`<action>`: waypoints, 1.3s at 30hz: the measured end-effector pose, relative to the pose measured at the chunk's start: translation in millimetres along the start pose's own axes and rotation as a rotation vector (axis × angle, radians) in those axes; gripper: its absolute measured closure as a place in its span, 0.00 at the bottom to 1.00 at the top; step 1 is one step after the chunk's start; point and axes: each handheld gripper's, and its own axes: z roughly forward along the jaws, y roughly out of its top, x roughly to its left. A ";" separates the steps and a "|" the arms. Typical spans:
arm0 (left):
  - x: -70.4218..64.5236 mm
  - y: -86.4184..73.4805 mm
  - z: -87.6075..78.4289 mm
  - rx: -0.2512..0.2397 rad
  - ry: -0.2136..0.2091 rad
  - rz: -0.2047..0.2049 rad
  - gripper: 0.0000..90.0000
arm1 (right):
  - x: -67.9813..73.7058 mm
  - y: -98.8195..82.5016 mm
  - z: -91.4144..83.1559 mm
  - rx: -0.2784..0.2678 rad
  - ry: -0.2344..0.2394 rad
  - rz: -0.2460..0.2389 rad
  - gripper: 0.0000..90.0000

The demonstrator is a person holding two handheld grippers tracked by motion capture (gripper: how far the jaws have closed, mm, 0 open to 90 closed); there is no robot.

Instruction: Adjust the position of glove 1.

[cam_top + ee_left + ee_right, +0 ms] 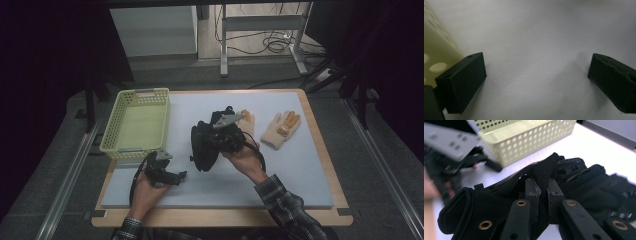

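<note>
Right gripper (pixel 541 195) clenched on fold of black glove (pixel 205 145), glove lifted mid-surface, between yellow basket (pixel 136 121) and cream gloves (pixel 281 129). Likely step: carry to basket. Pinch is thin, on fabric edge only: keep squeeze firm, move slow, clear basket rim before drop. Left gripper (pixel 536 75) released, fingers wide apart, low over bare surface (pixel 300 170) beside basket wall. Right gripper view shows actual bite on fold; high view hides it behind hand, but gives layout.

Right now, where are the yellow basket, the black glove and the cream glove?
yellow basket (pixel 161 106): high view, right wall.
black glove (pixel 486 197): right gripper view, cuff side.
cream glove (pixel 278 131): high view, palm.
</note>
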 end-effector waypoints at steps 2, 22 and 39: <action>0.0 0.0 0.1 0.000 0.000 0.000 0.02 | 6.3 -11.4 -6.8 0.003 0.011 0.009 0.91; 0.1 0.0 -0.2 0.002 0.002 0.005 0.02 | 39.4 -104.1 -22.3 0.079 0.006 0.027 0.60; 0.3 0.0 -0.2 0.003 0.002 0.007 0.02 | -35.3 -76.6 -9.4 0.033 -0.085 0.097 0.62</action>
